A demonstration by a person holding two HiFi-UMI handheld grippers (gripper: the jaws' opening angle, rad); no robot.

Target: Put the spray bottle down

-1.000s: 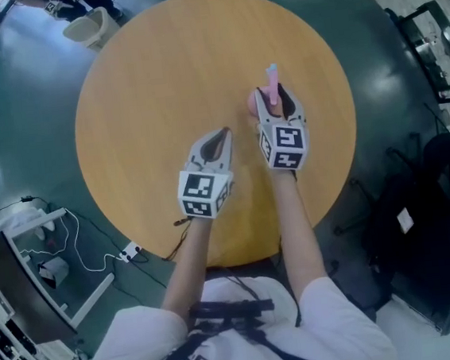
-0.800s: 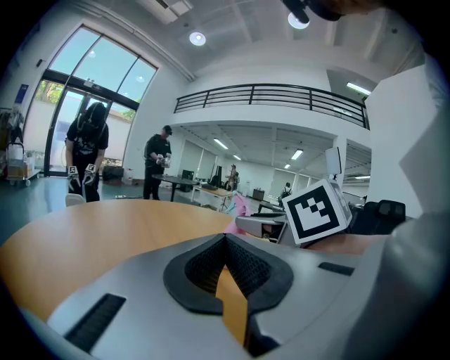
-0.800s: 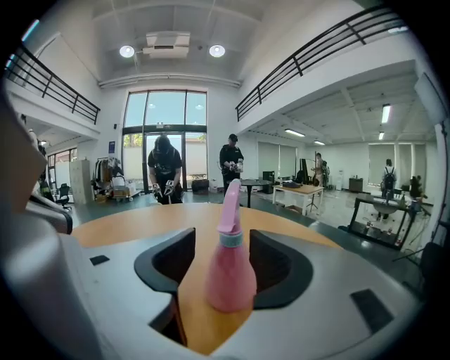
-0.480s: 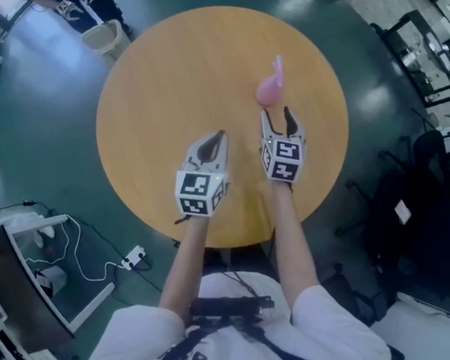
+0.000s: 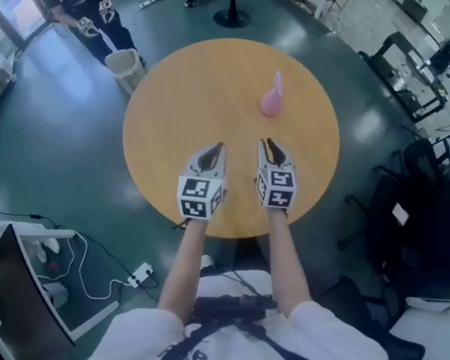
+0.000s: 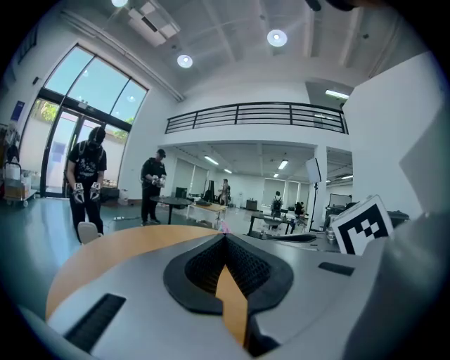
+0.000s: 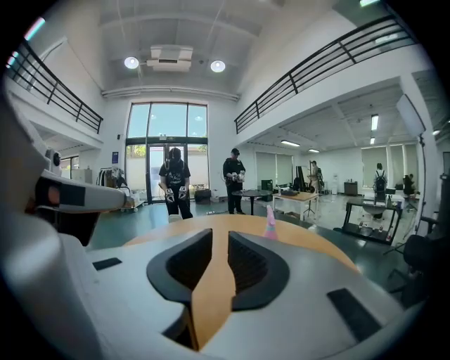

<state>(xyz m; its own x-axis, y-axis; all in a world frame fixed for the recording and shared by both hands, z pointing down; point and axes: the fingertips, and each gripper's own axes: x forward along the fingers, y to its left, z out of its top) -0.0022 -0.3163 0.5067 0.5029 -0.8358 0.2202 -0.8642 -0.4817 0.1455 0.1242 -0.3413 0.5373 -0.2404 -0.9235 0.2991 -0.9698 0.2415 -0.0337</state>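
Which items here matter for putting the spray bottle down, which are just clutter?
Job: spray bottle, standing on the round table; right gripper, jaws closing on nothing.
Lying about: white bin, power strip on the floor.

One round table [image 5: 199, 90], one pink spray bottle [image 5: 272, 98], one pale bin [image 5: 127, 66] far left. Two grippers, near: left gripper [image 5: 220, 145]; right gripper [image 5: 266, 141], jaws closing on nothing.

The head camera is looking steeply down on the round table [image 5: 199, 82] from high above. Cameras on the left gripper [image 5: 220, 145] and right gripper [image 5: 267, 141] are looking low across it.
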